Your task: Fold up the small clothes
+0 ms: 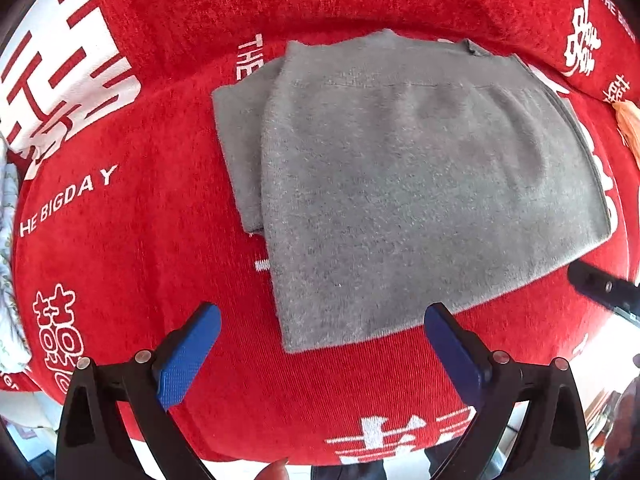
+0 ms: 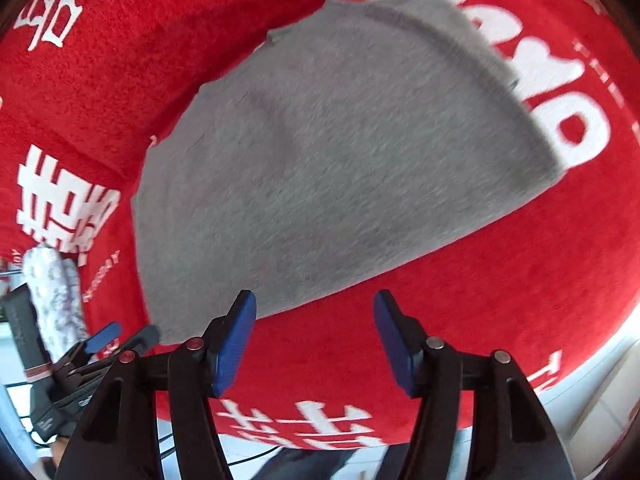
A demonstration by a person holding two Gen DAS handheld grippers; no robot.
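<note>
A grey knit garment (image 1: 404,184) lies folded flat on a red cloth (image 1: 152,248) with white lettering; a lower layer sticks out at its left. It also shows in the right wrist view (image 2: 328,160). My left gripper (image 1: 322,344) is open and empty, hovering just short of the garment's near edge. My right gripper (image 2: 314,332) is open and empty, just short of the garment's near edge. The left gripper's fingers (image 2: 108,334) show at the lower left of the right wrist view. A black part of the right gripper (image 1: 600,288) shows at the right of the left wrist view.
The red cloth covers a rounded surface whose front edge (image 1: 360,444) drops off near me. A patterned white fabric (image 2: 56,292) lies at the left edge. A tan tassel (image 1: 630,124) hangs at the far right. Floor (image 2: 600,400) shows below.
</note>
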